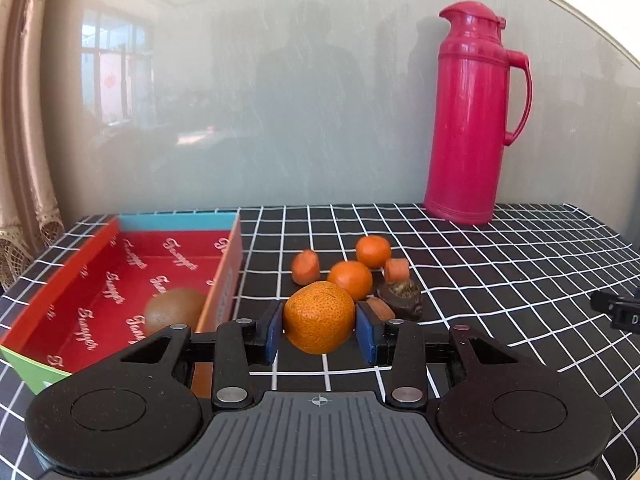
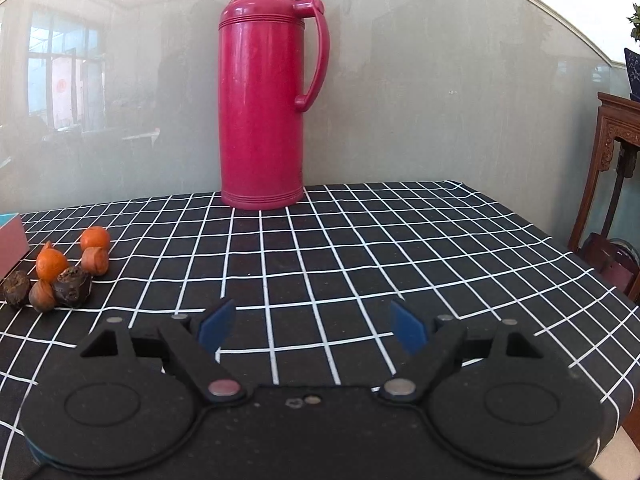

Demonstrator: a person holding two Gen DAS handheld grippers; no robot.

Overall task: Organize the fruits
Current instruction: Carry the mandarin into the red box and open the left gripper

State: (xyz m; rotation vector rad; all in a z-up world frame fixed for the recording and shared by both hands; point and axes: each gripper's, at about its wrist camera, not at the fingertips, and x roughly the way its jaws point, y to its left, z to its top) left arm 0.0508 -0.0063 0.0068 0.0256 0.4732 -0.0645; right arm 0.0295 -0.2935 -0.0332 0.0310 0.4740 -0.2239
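Observation:
My left gripper (image 1: pixel 318 330) is shut on a large orange tangerine (image 1: pixel 319 317), held just right of the red box (image 1: pixel 80 280). A brown kiwi (image 1: pixel 174 309) lies inside the box. Behind the tangerine sit two small oranges (image 1: pixel 350 279) (image 1: pixel 373 251), carrot chunks (image 1: pixel 305 266) (image 1: pixel 396 269) and a dark brown fruit (image 1: pixel 401 298). The same cluster shows in the right wrist view at far left (image 2: pixel 56 276). My right gripper (image 2: pixel 312 326) is open and empty over the checked cloth.
A tall red thermos (image 2: pixel 262 92) stands at the back of the table against the glass wall. The black checked cloth (image 2: pixel 400 260) covers the table. A carved wooden stand (image 2: pixel 616 152) is beyond the right table edge. A curtain (image 1: pixel 24 140) hangs at left.

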